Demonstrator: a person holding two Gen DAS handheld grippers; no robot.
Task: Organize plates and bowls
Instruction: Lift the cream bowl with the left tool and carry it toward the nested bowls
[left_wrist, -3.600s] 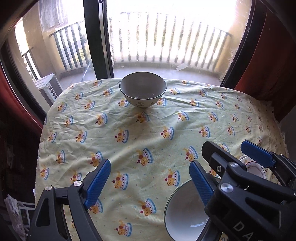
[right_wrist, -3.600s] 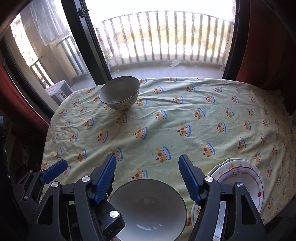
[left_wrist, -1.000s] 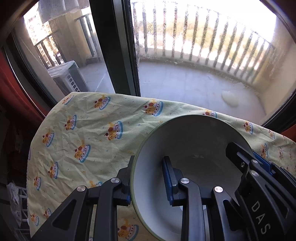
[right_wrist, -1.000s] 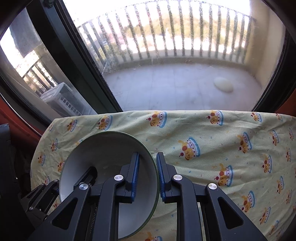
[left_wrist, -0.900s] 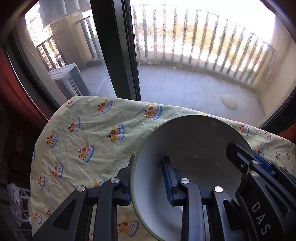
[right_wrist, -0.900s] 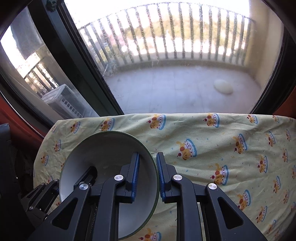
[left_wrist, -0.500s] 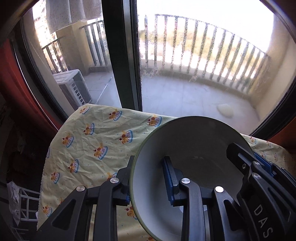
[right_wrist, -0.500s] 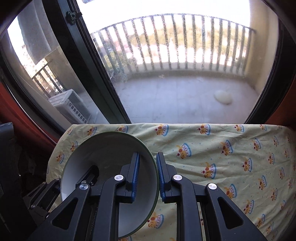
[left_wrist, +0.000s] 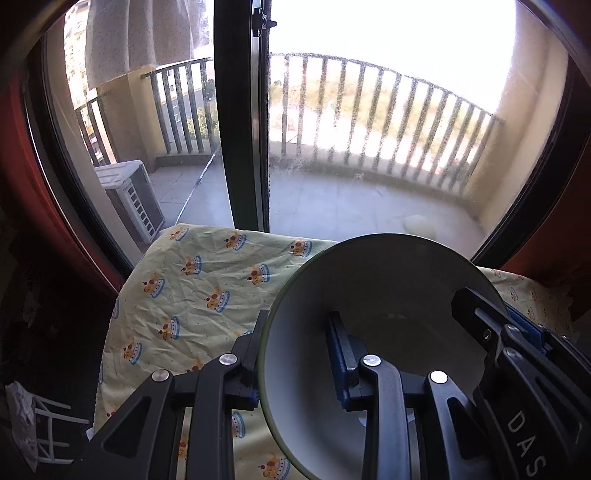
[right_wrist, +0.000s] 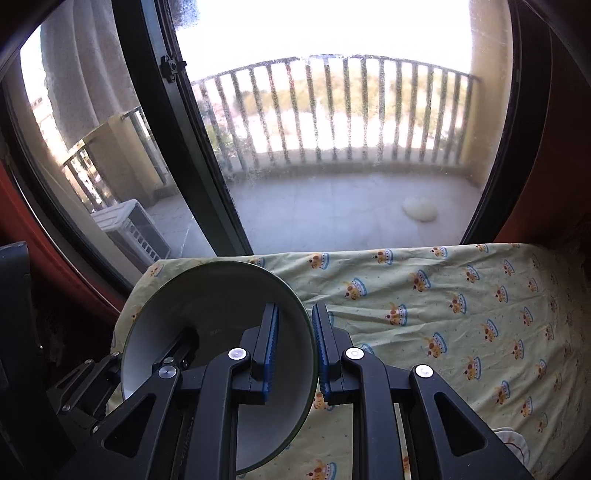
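A worktop (right_wrist: 461, 295) under a pale yellow cloth (left_wrist: 192, 291) printed with crowns fills the lower frame of both views. At left beyond the glass stands a white air-conditioner unit (left_wrist: 129, 199); a dark window frame (left_wrist: 242, 122) rises at centre, a balcony railing (right_wrist: 332, 110) behind it. The white bowl (left_wrist: 373, 295) sits lower right in the left wrist view, the left gripper (left_wrist: 295, 358) clamped on its left rim. In the right wrist view the bowl (right_wrist: 207, 302) lies lower left, the right gripper (right_wrist: 295, 350) pinching its right rim.
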